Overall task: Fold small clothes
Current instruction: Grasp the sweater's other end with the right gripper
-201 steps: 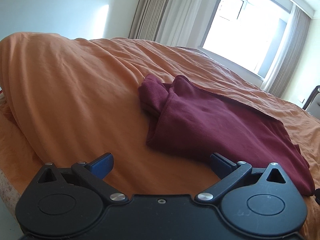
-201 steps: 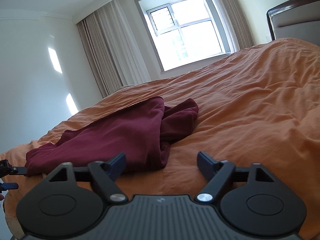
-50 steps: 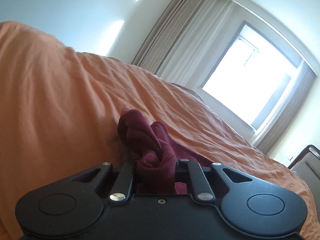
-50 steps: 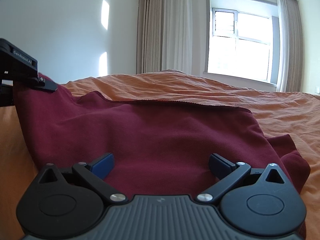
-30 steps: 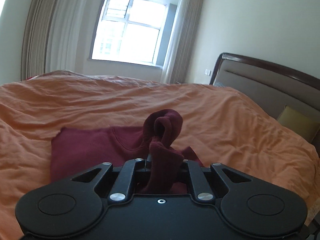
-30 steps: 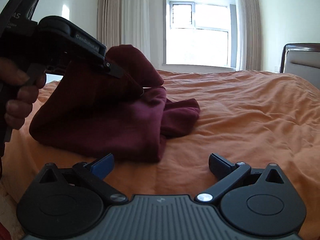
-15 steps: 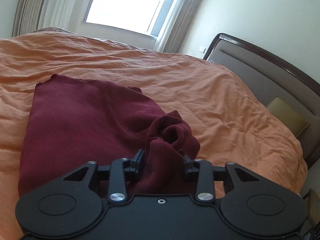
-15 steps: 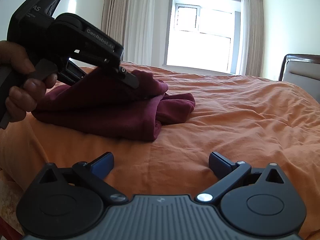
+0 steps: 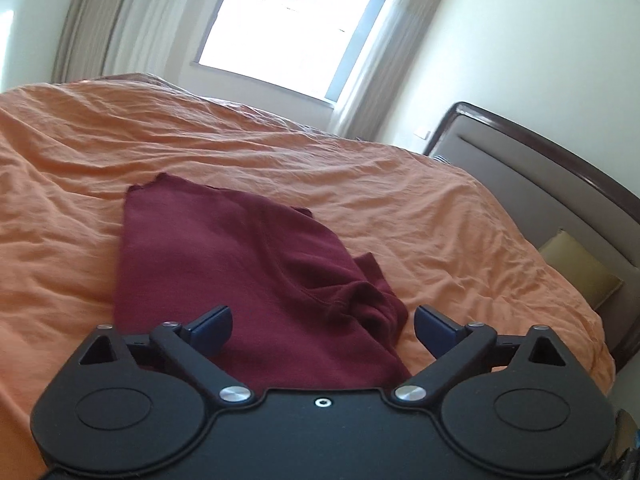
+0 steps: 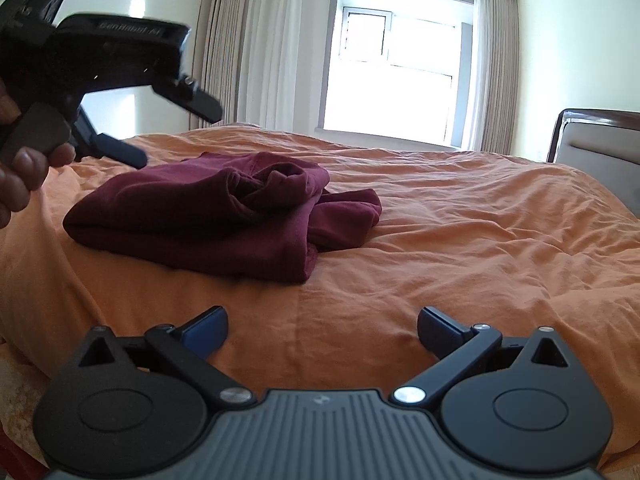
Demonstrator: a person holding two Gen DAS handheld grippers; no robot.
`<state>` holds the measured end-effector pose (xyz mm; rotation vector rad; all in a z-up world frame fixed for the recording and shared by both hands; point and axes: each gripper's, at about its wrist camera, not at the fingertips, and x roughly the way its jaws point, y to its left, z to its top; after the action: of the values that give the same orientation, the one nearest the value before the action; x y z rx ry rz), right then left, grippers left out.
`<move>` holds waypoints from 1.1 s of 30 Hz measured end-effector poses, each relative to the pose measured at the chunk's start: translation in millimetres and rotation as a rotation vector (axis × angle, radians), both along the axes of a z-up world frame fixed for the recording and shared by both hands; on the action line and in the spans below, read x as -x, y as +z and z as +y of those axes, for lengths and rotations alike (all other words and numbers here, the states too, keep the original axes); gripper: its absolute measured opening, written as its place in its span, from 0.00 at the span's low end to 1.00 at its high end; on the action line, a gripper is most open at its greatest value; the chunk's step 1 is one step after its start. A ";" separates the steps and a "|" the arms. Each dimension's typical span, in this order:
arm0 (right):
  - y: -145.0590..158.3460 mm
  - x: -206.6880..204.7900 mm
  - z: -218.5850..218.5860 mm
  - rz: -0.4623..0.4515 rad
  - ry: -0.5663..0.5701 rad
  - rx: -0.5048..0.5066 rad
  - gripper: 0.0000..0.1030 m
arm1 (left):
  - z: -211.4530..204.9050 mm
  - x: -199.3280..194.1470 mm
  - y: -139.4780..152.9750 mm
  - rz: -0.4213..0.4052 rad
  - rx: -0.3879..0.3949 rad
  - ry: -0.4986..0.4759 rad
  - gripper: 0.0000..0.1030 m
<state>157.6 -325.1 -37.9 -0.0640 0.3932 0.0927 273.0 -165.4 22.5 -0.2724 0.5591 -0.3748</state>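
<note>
A dark red garment (image 9: pixel 248 280) lies folded over on the orange bedspread (image 9: pixel 460 220), with a bunched sleeve at its right edge. My left gripper (image 9: pixel 322 324) is open and empty just above the garment's near part. In the right wrist view the same garment (image 10: pixel 224 212) lies as a low pile to the left of centre, and the left gripper (image 10: pixel 176 128) hangs open above its left end, held by a hand. My right gripper (image 10: pixel 322 330) is open and empty over bare bedspread (image 10: pixel 460 240), short of the garment.
A brown padded headboard (image 9: pixel 560 184) with an olive cushion (image 9: pixel 580 272) stands at the right. A bright window (image 10: pixel 396 68) with curtains is behind the bed. The bed's near edge runs along the lower left in the right wrist view.
My left gripper has opened, let go of the bunched sleeve and lifted away. The sleeve now rests on the garment. My right gripper has stayed open and nearly still.
</note>
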 end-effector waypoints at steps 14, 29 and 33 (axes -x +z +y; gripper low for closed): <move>51.3 -45.8 -12.7 -0.128 0.138 -0.142 0.89 | 74.2 10.2 -34.3 0.101 -0.047 0.287 0.99; 54.6 -126.2 3.9 0.043 0.217 -0.052 0.50 | 71.5 11.5 -39.0 0.114 -0.055 0.280 0.99; 50.5 -118.2 11.2 0.011 0.223 0.017 0.05 | 71.1 11.2 -39.5 0.117 -0.055 0.277 0.99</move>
<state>275.8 -313.9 12.6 -0.1239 0.3967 0.3101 261.7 -94.4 -17.0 -0.3155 0.6358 -0.0752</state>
